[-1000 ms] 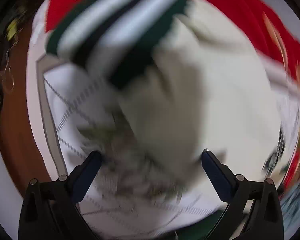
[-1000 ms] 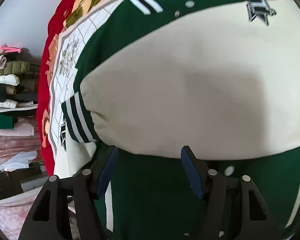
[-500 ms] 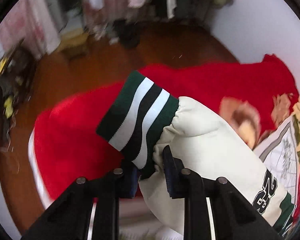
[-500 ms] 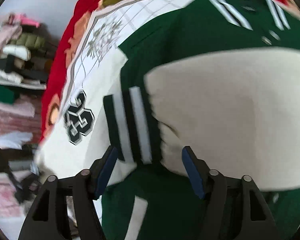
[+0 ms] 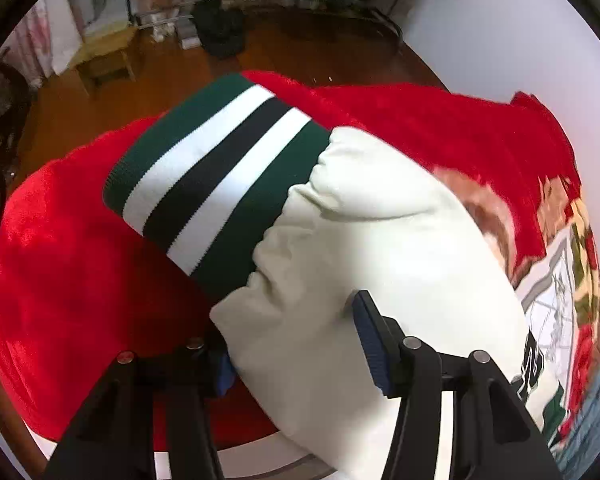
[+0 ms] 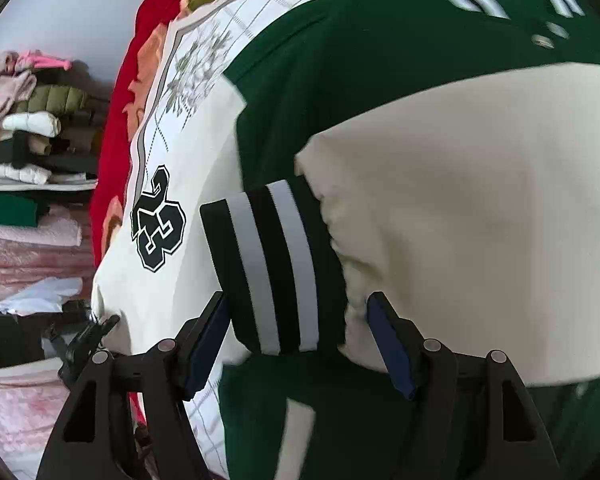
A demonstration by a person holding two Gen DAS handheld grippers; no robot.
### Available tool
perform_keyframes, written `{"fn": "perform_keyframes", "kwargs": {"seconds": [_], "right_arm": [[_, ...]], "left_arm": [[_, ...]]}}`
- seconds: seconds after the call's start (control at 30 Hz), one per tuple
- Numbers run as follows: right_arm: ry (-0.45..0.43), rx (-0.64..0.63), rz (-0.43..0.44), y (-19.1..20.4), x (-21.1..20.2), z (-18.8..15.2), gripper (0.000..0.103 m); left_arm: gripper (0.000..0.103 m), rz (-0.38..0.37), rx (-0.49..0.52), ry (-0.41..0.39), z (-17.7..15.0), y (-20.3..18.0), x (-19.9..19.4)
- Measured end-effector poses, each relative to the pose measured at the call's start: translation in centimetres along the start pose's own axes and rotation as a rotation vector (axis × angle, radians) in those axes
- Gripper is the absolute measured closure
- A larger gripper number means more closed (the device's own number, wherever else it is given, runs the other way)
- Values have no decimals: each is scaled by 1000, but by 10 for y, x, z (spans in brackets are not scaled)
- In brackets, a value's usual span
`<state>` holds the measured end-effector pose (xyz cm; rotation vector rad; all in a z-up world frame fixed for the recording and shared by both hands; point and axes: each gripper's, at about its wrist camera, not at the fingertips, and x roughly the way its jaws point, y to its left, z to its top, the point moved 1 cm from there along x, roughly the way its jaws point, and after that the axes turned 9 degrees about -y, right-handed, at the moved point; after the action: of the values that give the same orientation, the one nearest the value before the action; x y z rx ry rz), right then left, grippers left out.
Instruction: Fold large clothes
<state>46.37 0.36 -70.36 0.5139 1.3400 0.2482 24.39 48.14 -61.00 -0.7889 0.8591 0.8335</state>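
Note:
A green varsity jacket [image 6: 340, 80] with cream sleeves lies on a red floral blanket [image 5: 80, 260]. In the left wrist view my left gripper [image 5: 296, 344] straddles one cream sleeve [image 5: 360, 240] just behind its green, white and black striped cuff [image 5: 216, 184]; the jaws stand apart with the sleeve between them. In the right wrist view my right gripper [image 6: 300, 336] is open around the other sleeve's striped cuff [image 6: 272, 264], which lies across the jacket body. The cream sleeve [image 6: 460, 200] runs to the right. A number patch [image 6: 158, 220] shows on the far sleeve.
Stacked folded clothes on shelves [image 6: 28, 160] stand to the left in the right wrist view. In the left wrist view a wooden floor [image 5: 160, 68], a small stool [image 5: 108, 60], hanging clothes and a white wall [image 5: 500, 32] lie beyond the blanket's edge.
My left gripper, shut on the sleeve half a second ago, has opened and the sleeve now lies on the blanket. My right gripper has come closer over the other cuff.

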Motion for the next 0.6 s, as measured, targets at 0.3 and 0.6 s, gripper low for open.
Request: {"fn": "perform_keyframes", "kwargs": {"seconds": [0.3,0.6], "right_arm": [[-94,81,-111,-41,-67,-15,21],[9,73,-29,-65,-17,19,16]], "left_arm": [[100,67,206,-249,10,-90,-90],[101,-81,626,-452,-46,-242,-205]]}}
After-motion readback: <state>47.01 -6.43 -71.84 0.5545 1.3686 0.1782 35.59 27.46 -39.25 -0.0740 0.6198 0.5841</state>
